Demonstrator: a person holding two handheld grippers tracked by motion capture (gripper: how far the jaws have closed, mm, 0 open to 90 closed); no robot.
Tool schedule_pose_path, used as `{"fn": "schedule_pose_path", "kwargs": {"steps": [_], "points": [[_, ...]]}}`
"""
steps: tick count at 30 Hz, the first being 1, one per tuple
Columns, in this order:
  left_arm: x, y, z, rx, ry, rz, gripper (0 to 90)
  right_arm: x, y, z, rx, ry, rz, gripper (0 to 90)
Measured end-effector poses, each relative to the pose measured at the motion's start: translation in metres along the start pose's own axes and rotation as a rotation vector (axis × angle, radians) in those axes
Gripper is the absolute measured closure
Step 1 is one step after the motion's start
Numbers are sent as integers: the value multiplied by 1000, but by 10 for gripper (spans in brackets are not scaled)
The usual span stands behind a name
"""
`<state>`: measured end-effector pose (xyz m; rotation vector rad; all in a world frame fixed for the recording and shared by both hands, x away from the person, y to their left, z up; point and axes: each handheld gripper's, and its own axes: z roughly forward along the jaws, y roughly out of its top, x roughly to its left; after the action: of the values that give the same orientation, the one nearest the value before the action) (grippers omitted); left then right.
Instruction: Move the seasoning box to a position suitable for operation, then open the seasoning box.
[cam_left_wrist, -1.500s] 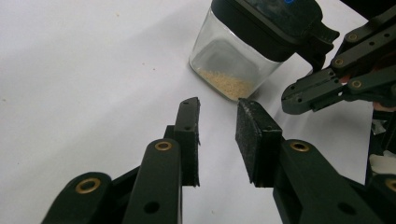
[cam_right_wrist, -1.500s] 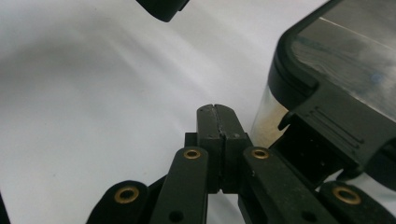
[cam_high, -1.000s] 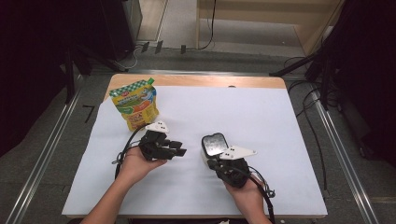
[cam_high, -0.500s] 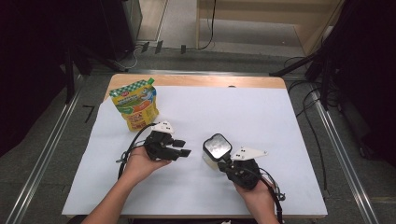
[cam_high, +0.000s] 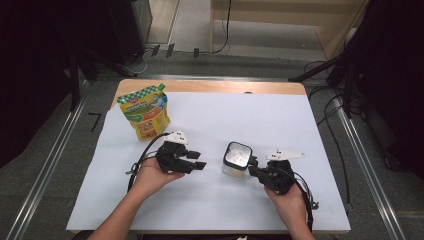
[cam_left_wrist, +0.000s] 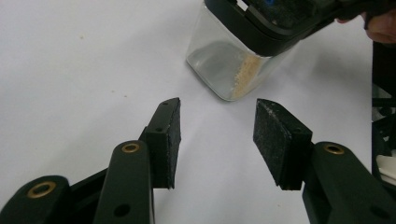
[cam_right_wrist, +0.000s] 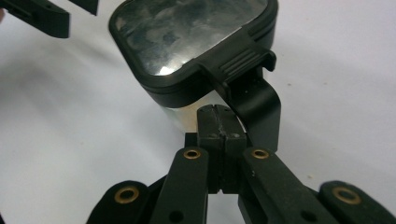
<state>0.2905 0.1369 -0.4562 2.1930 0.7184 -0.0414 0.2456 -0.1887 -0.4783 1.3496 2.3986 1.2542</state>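
Clear jar with black lid rim, a pale tan powder low inside. Far left, pouch: yellow, green-and-white checked top band, orange patch, perhaps blue print. Both grippers black; brass rivets. White sheet over light wood table.

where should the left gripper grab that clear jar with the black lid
Grip the clear jar across its flat glass walls, below the black lid. Come level from the left gripper side; the right gripper is shut against the opposite side.

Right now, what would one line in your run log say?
left gripper: open, empty, jaws just opened | right gripper: shut, against clear jar | pouch: untouched
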Motion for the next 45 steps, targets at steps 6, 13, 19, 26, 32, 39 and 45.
{"fn": "schedule_pose_path", "kwargs": {"steps": [6,13,19,26,32,39,45], "points": [[-5,10,10,11,-34,73,503,-14,7,-5,13,-3,5,900],[-6,31,17,55,-103,92,471,-33,16,-5,20,35,4,900],[-9,50,33,86,-115,132,314,-44,16,-6,33,47,-30,900],[-18,56,53,87,-113,199,238,-50,19,-18,-4,21,-20,900],[-19,57,68,115,-84,232,232,-53,24,-17,-27,2,-1,900],[-18,57,77,70,-51,283,193,-57,24,-2,-19,-34,26,900],[-20,61,86,72,-45,282,171,-58,23,0,-15,-39,33,900]]}}
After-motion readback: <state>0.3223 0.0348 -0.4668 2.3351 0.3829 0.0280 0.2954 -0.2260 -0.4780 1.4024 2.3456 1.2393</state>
